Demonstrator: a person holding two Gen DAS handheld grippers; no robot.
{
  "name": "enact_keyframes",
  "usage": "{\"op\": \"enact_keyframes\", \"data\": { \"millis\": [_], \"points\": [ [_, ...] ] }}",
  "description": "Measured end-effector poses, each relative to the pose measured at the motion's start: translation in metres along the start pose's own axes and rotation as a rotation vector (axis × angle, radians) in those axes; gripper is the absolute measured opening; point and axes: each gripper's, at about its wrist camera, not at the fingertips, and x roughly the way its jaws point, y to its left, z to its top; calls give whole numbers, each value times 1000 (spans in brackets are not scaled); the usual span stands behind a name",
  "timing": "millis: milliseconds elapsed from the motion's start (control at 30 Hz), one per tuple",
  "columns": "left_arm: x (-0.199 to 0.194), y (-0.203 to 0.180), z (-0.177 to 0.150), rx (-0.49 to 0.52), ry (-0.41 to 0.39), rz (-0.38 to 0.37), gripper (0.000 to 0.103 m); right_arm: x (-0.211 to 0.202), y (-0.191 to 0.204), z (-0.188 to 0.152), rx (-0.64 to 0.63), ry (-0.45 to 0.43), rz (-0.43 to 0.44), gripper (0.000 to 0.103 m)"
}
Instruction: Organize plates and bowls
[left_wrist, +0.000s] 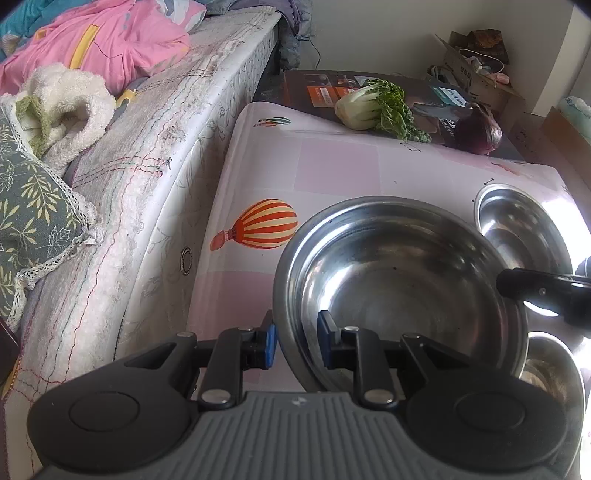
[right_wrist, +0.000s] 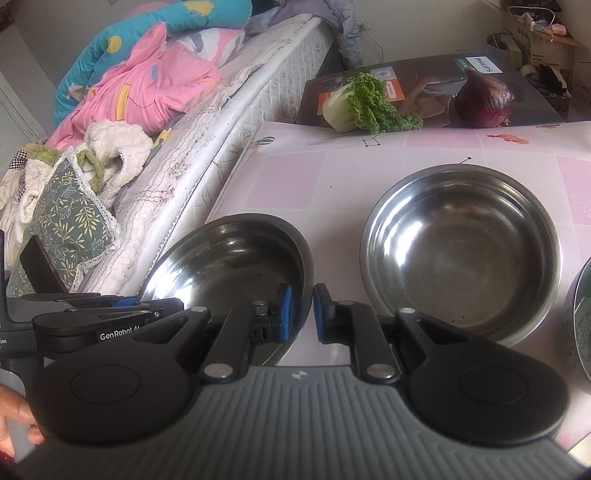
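Three round stainless-steel bowls are seen on the pink-checked tablecloth (left_wrist: 332, 162) with the hot-air-balloon print, all sitting toward the near right part of the table. The big shiny steel bowl (left_wrist: 399, 280) closest to the table's left edge is being straddled at its near rim by the left gripper (left_wrist: 295, 341): one blue pad (left_wrist: 271, 345) is placed outside the wall, the other inside, with a gap visible on both sides, so the fingers are spread and nothing is pinched yet. A second, slightly smaller steel bowl (right_wrist: 461, 251) is parked just beside it toward the right edge, and the two aren't quite touching in the right wrist view. A third steel bowl (left_wrist: 550, 373) is only partly caught at the near right corner.

The right gripper (right_wrist: 303, 310) is held over the gap between the big bowl (right_wrist: 236, 254) and the second one, just past the big bowl's right rim. Its blue pads are set a little apart with nothing between them.

At the far edge, a leafy green bok choy (left_wrist: 373, 105) and a purple red onion (left_wrist: 478, 131) are laid on a dark printed cardboard box (right_wrist: 424, 92). A mattress (left_wrist: 147, 177) piled with pink bedding (left_wrist: 107, 40) is pushed against the table's left edge.
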Motion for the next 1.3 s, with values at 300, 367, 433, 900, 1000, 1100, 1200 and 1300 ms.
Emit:
{"op": "enact_keyframes", "data": {
  "millis": [300, 367, 433, 900, 1000, 1100, 1200, 1300],
  "points": [
    [-14, -28, 6, 41, -21, -16, 25, -25, -20, 2, 34, -20, -20, 14],
    [-16, -39, 10, 54, -24, -27, 25, -31, -27, 3, 47, -27, -27, 14],
    [-15, -49, 13, 70, -25, -38, 25, -39, -39, 4, 64, -37, -37, 14],
    [14, -144, 49, 176, -13, -126, 25, -65, -127, 22, 142, -79, -178, 14],
    [24, -156, 55, 182, -7, -137, 26, -61, -140, 27, 142, -84, -205, 14],
    [37, -166, 59, 189, 7, -142, 26, -53, -151, 33, 130, -79, -233, 14],
    [46, -172, 58, 196, 15, -134, 26, -43, -158, 35, 123, -69, -252, 14],
    [46, -175, 57, 215, -10, -127, 40, -35, -160, 36, 112, -66, -261, 14]
  ]
}}
